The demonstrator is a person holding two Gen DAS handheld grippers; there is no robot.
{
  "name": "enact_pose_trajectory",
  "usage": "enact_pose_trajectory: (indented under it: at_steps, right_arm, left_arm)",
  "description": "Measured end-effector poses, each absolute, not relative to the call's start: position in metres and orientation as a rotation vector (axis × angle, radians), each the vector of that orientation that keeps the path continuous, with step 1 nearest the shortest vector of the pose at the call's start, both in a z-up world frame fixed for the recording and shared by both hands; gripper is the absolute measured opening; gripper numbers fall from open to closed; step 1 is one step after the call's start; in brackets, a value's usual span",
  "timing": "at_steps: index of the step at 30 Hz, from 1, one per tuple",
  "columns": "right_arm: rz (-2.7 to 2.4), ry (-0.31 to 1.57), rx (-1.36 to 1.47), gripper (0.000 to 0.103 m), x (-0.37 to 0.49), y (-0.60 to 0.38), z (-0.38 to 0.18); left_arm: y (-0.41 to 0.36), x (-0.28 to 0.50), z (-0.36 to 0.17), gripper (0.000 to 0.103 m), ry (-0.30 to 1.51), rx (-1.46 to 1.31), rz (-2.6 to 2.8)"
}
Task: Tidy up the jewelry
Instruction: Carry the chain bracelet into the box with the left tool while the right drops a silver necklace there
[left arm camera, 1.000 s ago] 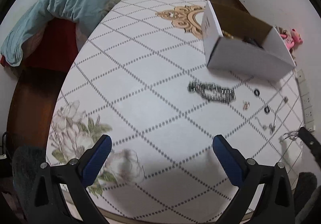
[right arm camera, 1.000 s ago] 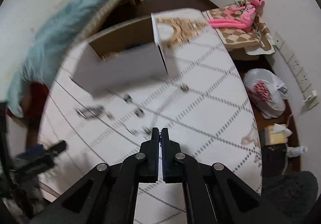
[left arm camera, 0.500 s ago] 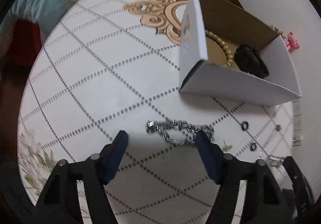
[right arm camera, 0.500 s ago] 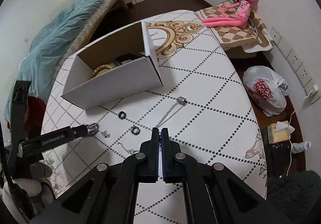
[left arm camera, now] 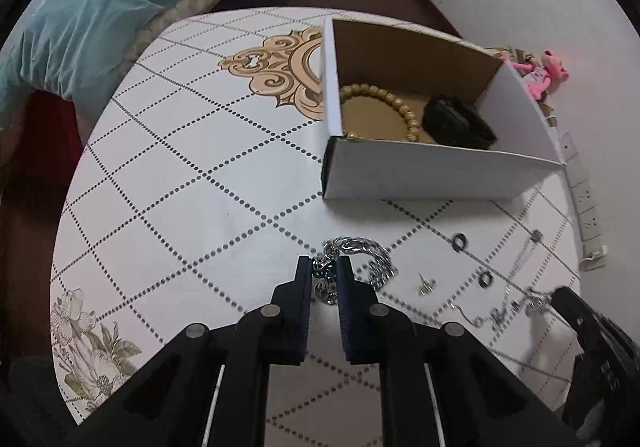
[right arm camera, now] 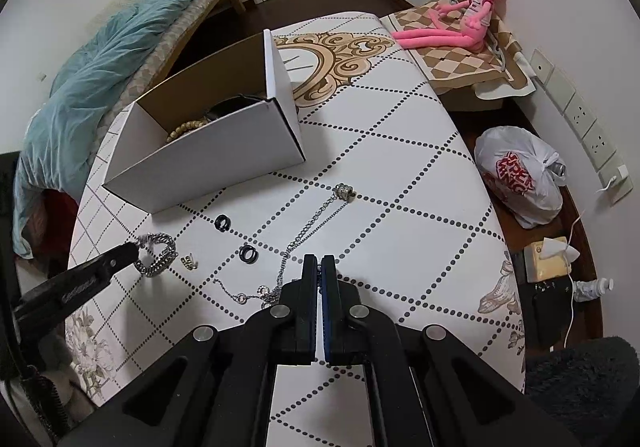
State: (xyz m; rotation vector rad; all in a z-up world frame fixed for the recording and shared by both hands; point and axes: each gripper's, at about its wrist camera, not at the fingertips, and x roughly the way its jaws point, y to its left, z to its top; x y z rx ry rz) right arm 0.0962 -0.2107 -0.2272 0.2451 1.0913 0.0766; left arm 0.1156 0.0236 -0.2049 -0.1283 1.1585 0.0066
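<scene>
My left gripper has its jaws closing on one end of a thick silver chain bracelet, and the pads press on its links. Its other end still lies on the patterned table. In the right wrist view the left gripper holds that bracelet at the left. My right gripper is shut on a thin silver necklace, which trails to a pendant. Behind stands an open white box with a beaded bracelet and a black item inside.
Two black rings and a small stud lie between the grippers. A pink plush sits on a checked cloth beyond the table. A plastic bag is on the floor at right, and a blue blanket at left.
My left gripper moved forward to the silver bracelet and shut on its end, bunching the chain. The right gripper stayed shut and sank slightly.
</scene>
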Motion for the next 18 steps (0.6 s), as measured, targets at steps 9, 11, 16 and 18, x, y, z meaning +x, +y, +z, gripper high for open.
enact_pose_trajectory:
  at_steps: [9, 11, 16, 18]
  right_arm:
    - [0.137, 1.047, 0.244, 0.001, 0.091, -0.205, -0.193]
    - [0.160, 1.038, 0.256, 0.001, 0.090, -0.204, -0.184]
    - [0.239, 1.013, 0.309, 0.001, 0.094, -0.205, -0.155]
    - [0.270, 1.006, 0.324, 0.001, 0.099, -0.205, -0.143]
  left_arm:
    - [0.031, 0.084, -0.164, 0.009, 1.099, -0.169, -0.064]
    - [0.034, 0.083, -0.154, 0.009, 1.085, -0.185, -0.080]
    - [0.038, 0.089, -0.129, 0.009, 1.044, -0.214, -0.114]
    - [0.039, 0.095, -0.118, 0.009, 1.023, -0.219, -0.130]
